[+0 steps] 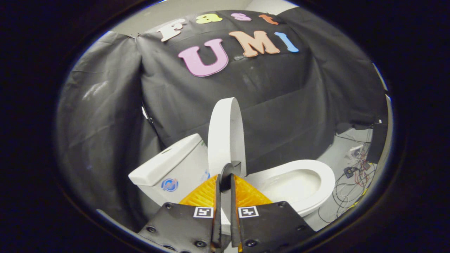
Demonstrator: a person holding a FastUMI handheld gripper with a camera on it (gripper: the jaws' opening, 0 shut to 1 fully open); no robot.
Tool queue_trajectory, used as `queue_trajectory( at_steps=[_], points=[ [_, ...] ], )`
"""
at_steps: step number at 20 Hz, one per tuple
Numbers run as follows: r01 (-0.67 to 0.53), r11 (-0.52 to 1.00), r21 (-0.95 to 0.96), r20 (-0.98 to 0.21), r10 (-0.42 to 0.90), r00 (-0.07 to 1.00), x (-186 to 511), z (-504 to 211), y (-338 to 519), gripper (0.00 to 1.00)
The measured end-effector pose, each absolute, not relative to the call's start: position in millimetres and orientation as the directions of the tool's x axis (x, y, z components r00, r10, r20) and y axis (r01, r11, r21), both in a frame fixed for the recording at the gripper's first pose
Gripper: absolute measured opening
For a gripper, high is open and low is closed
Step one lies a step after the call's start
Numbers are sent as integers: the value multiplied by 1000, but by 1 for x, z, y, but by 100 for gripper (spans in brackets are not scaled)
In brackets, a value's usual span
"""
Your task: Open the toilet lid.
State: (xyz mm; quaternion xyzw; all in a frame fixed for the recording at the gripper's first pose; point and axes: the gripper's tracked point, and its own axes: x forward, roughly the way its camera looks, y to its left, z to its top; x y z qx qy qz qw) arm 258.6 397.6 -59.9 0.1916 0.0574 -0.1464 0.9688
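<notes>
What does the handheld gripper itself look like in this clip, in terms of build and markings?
The gripper has two dark, flat finger plates fastened with round screws along their edges. Each plate carries a small square black-and-white fiducial marker near its inner edge. Ahead of the plates the fingers turn into ribbed, wedge-shaped pads that taper toward rounded dark tips. No cable or sleeve is visible on it.

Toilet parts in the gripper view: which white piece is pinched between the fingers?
The raised toilet lid, standing upright on edge; the gripper is shut on its lower rim. The tank and seat lie untouched.
</notes>
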Motion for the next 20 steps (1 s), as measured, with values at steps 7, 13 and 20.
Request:
queue_trajectory(
  at_steps=[7, 13, 20],
  points=[
    [204, 941, 271, -154, -167, 974, 285, -54, 442, 11],
    [132, 958, 254, -148, -97, 984, 300, -58, 470, 11],
    [98, 970, 222, -152, -64, 986, 311, -61, 488, 11]
  ],
)
